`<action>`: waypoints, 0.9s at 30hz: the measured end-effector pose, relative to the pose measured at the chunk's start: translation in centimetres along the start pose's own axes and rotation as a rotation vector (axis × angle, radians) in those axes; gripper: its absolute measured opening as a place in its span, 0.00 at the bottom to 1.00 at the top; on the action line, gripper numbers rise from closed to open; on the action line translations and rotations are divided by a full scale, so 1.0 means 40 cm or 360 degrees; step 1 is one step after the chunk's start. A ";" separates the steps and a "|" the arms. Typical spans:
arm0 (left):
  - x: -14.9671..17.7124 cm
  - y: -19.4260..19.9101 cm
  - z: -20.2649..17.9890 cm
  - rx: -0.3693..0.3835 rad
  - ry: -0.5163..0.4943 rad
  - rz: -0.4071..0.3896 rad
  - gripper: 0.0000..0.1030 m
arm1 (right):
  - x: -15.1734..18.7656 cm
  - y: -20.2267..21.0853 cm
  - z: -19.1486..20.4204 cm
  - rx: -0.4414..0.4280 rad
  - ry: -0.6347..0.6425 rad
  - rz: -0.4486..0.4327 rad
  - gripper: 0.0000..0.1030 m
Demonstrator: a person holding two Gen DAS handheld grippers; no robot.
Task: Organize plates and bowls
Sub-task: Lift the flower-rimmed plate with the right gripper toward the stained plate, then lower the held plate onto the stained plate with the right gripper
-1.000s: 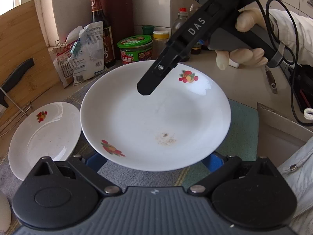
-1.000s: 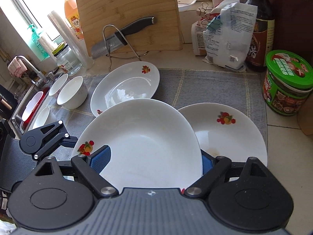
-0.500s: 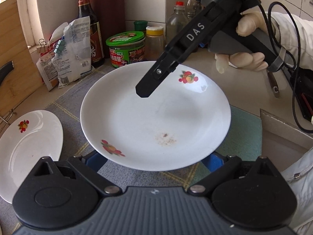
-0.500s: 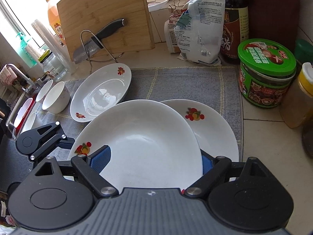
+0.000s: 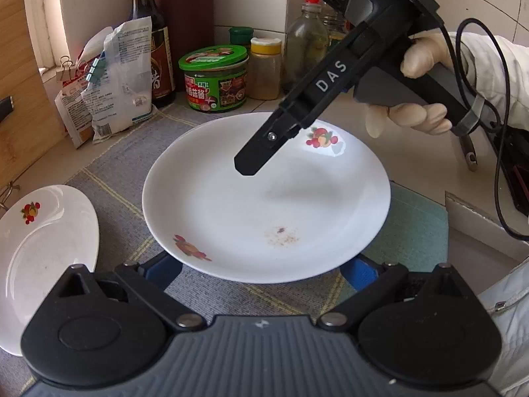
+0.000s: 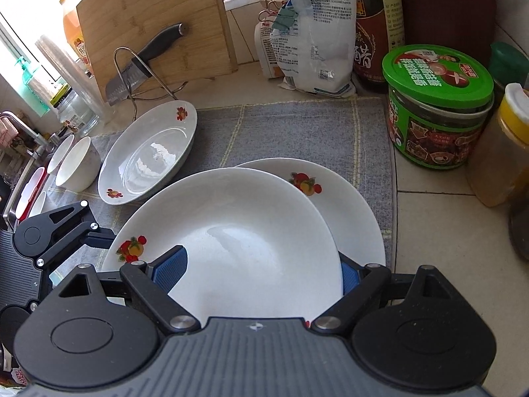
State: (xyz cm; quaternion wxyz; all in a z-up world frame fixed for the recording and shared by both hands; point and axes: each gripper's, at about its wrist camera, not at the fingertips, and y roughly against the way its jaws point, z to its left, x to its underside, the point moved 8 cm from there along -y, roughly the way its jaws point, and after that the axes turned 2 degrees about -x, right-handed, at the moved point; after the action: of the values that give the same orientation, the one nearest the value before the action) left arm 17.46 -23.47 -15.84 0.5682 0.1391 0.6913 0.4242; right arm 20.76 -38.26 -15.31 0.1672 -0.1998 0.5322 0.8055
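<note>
One white plate with fruit prints (image 5: 264,198) hangs above the grey mat (image 6: 297,125), carried by both grippers. My left gripper (image 5: 261,271) has its blue pads against the near rim on either side. From the opposite side my right gripper (image 6: 261,274) is shut on the same plate (image 6: 251,231). One of its fingers lies over the plate's face, and the other is hidden behind the rim. The left gripper (image 6: 89,235) touches the plate's left edge in the right wrist view. The held plate partly covers a second printed plate (image 6: 347,205) lying on the mat.
A deeper printed plate (image 6: 148,162) and white bowls (image 6: 77,165) sit on the mat towards the sink. A green-lidded jar (image 6: 436,109), spice jar, sauce bottle and bags (image 6: 310,43) line the wall. A cutting board with a knife on a rack (image 6: 145,56) stands behind.
Both grippers have carried the plate sideways towards the jars. It now covers more of the plate lying on the mat. Neither grip has changed.
</note>
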 end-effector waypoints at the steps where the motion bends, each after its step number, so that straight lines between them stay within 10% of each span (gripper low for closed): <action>1: -0.001 -0.002 0.003 -0.0004 0.0002 0.0003 0.97 | 0.000 0.000 -0.003 0.0000 -0.0007 0.0001 0.91; 27: -0.010 -0.040 0.026 0.0011 -0.0042 0.0039 0.97 | 0.017 0.016 -0.038 0.0038 -0.0093 0.0018 0.91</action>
State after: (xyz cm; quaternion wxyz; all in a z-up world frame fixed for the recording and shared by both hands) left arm 19.00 -24.26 -16.73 0.5715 0.1549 0.6835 0.4269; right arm 20.10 -39.86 -15.69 0.1803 -0.1712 0.5377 0.8056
